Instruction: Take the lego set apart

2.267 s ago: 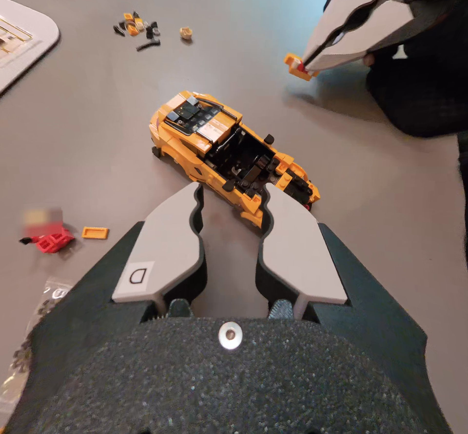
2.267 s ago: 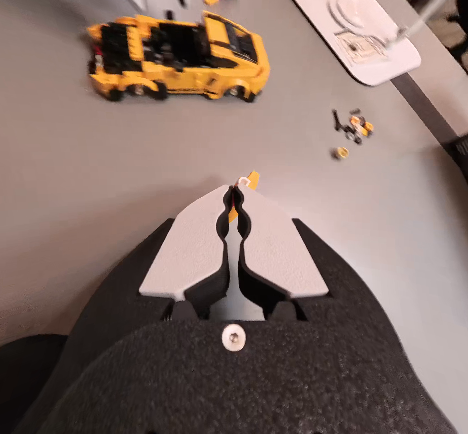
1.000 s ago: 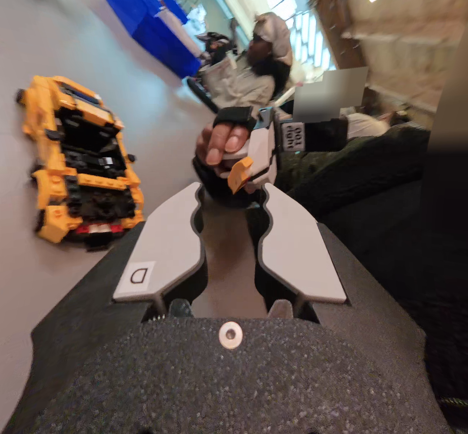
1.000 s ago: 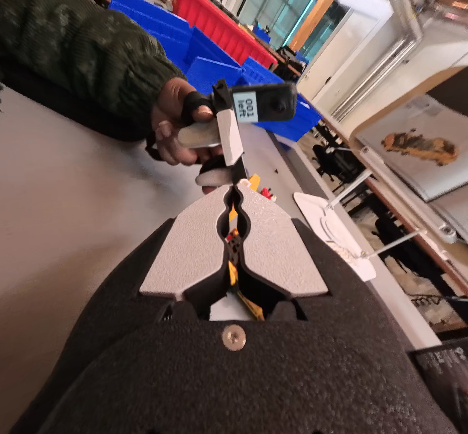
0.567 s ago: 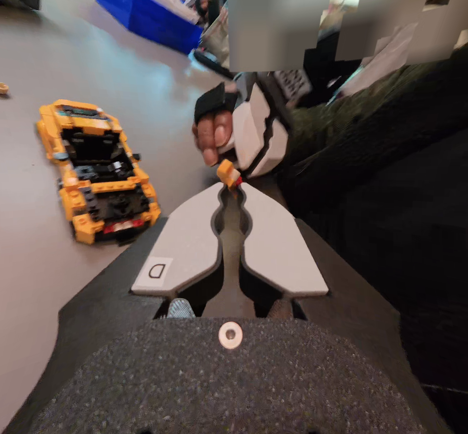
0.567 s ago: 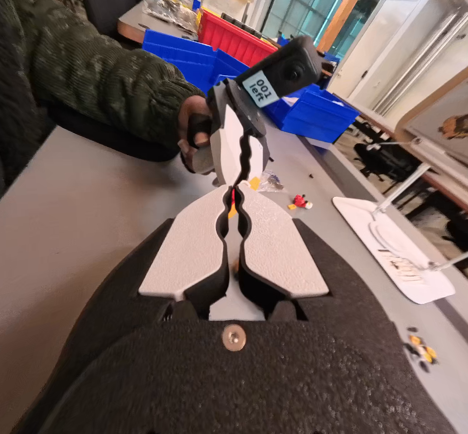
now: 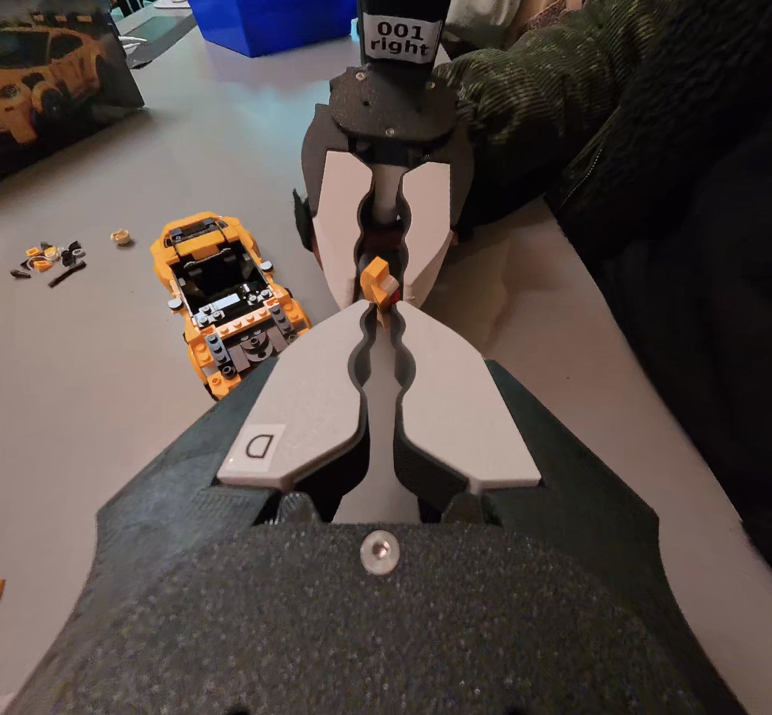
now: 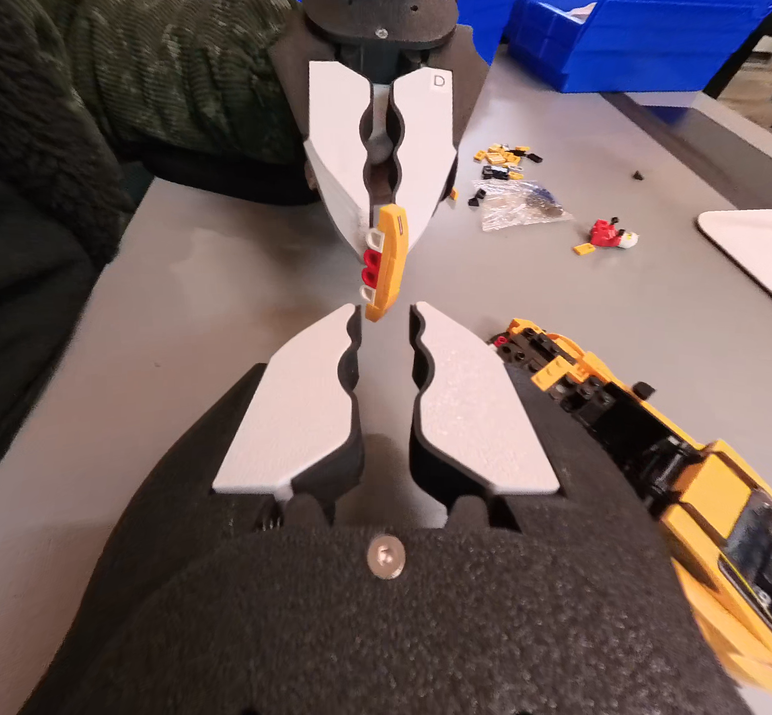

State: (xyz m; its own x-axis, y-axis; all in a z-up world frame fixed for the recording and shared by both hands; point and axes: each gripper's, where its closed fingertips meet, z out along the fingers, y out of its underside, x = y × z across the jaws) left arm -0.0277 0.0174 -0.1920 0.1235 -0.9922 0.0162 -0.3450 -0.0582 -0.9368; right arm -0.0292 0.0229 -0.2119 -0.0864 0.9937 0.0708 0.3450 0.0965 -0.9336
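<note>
Handover in mid-air: the left hand-held gripper (image 7: 381,311) is clamped on the orange tail-light piece (image 8: 385,262), while the right hand-held gripper (image 8: 382,308) stands parted just short of it. Next, probably, the right re-grips so the small red and white bits can be pulled off. The lego car (image 7: 225,298) waits on the grey worktop (image 7: 104,381) left of the left hand-held gripper; blue bins (image 8: 639,27) stand behind.

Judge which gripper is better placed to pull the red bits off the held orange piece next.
Probably right. The left gripper is shut on the orange piece, steadying it; the right gripper is open, with the piece's free end at its fingertips and the red bits exposed.
</note>
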